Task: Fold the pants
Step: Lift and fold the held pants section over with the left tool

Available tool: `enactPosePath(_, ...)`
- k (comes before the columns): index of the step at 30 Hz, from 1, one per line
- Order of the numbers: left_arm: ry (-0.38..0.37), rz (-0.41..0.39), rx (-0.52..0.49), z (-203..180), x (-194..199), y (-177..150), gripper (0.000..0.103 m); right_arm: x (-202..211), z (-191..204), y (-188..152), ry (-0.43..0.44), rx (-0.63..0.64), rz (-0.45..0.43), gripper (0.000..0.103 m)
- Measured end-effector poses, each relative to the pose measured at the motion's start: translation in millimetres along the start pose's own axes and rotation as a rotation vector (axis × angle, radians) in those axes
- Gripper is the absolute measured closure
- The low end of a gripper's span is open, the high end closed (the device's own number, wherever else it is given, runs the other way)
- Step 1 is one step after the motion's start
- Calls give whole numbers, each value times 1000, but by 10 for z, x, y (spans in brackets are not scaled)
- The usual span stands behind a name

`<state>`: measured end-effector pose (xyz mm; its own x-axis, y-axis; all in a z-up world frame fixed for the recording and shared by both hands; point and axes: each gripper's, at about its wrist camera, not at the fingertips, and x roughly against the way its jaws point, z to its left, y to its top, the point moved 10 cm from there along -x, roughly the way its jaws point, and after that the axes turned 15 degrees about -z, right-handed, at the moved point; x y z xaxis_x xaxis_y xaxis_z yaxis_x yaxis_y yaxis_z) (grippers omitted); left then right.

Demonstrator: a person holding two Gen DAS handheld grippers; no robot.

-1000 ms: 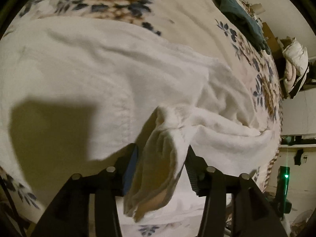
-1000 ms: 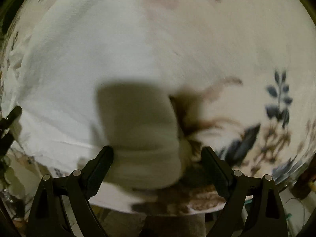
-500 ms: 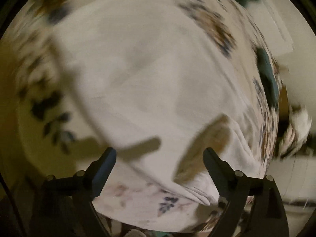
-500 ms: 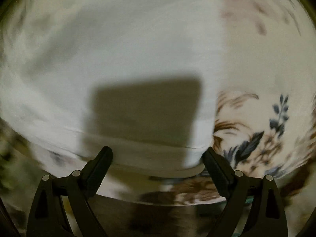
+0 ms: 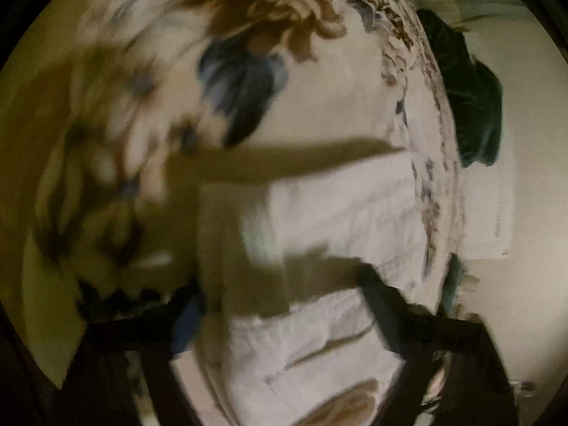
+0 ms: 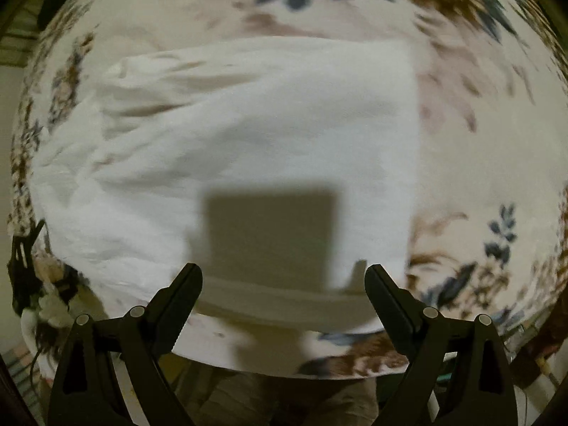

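Observation:
The white pants (image 6: 248,135) lie folded flat in a rough rectangle on the floral bedspread (image 6: 479,142), with a straight right edge and creases at the left. My right gripper (image 6: 282,284) is open and empty, above the near edge of the pants. In the left wrist view, which is blurred by motion, the pants (image 5: 337,213) lie under my left gripper (image 5: 280,294), which is open and empty, its fingers apart over the cloth.
A dark green garment (image 5: 468,99) lies at the far side of the bed near a pale wall. The bed's near edge (image 6: 284,365) runs just below my right gripper, with floor and clutter beyond it.
My left gripper let go of the bunched pants cloth, opened and swung to a new angle. My right gripper drew back, so the whole folded pants now show.

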<state>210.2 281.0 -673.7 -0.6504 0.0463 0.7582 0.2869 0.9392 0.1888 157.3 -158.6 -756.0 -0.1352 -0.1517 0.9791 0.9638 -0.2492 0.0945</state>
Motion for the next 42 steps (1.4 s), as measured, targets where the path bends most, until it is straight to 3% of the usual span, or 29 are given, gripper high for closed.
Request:
enactPosePath(2,11,-20,2,34,-26,52,62,-15,90,16,15,13,0,8)
enactPosePath(4,26,-43,-39,16,25,54,71,-22,143,26,20,26,-2,8)
enactPosePath(8,32,-105,-220,-165,347,41,87,-90,266,8,30,34,-22,8)
enactPosePath(12,4,-157,-359,-420,689,-25,90,-90,267,27,49,28,-36,9)
enactPosePath(17,-109,-191,-534,-1195,1078,-365,90,114,205,89,71,30,-62,9)
enactPosePath(21,-222,-117,-730,-1900,1296,-1178,91,294,-56,148,60,5,-88,9)
enactPosePath(24,-253,-25,-808,-2099,1267,-1860,91,421,-424,162,40,-50,-110,9)
enactPosePath(28,-241,116,-868,-2073,1059,-2769,91,521,-994,108,3,-127,-114,9)
enactPosePath(36,-108,256,-862,-1649,648,-3824,92,519,-1986,26,-55,-264,-107,9)
enactPosePath(40,-25,299,-867,-1552,563,-3899,88,592,-2138,85,20,-324,-114,9)
enactPosePath(42,-26,321,-875,-1608,699,-3839,80,661,-2043,176,127,-338,-123,9)
